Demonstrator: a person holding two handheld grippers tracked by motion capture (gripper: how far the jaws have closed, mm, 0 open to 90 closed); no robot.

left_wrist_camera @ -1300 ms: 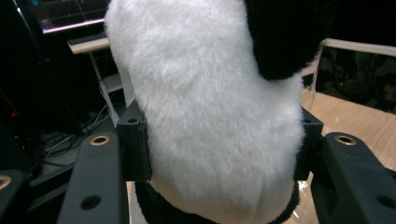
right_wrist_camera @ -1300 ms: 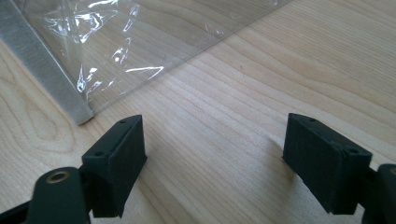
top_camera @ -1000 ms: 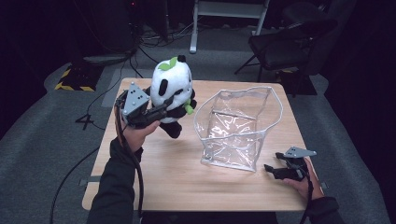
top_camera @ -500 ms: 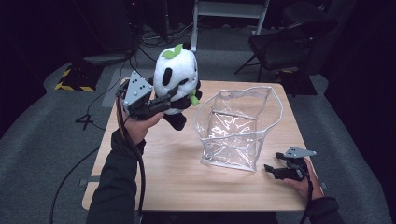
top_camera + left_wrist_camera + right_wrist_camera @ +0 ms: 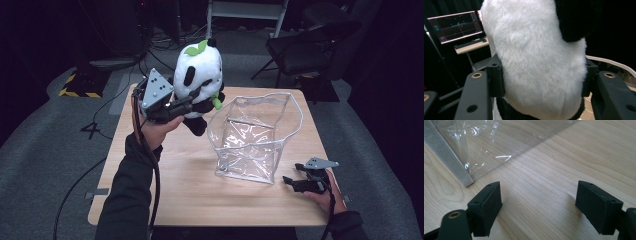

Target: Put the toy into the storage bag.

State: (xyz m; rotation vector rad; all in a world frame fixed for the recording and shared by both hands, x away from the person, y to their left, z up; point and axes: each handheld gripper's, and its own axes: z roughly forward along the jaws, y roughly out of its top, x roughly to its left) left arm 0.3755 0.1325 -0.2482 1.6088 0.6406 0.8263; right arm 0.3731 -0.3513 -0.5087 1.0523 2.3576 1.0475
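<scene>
Gripping the toy panda (image 5: 200, 75) by its white body, the left gripper (image 5: 187, 103) holds it in the air over the table's (image 5: 165, 190) far left part, just beside the clear plastic bag (image 5: 252, 135). The right gripper (image 5: 290, 182) rests near the right edge, jaws wide apart and empty. Bare wood lies in front; dark floor surrounds it.

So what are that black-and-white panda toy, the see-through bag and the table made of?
The black-and-white panda toy looks like soft plush: its fuzzy pile dents where the left tongs squeeze it. The clear, open-topped bag seems to be thin glossy plastic film, with creases and bright glints. The pale table shows wood grain with a matt finish; whether solid wood or veneer, I cannot tell.
</scene>
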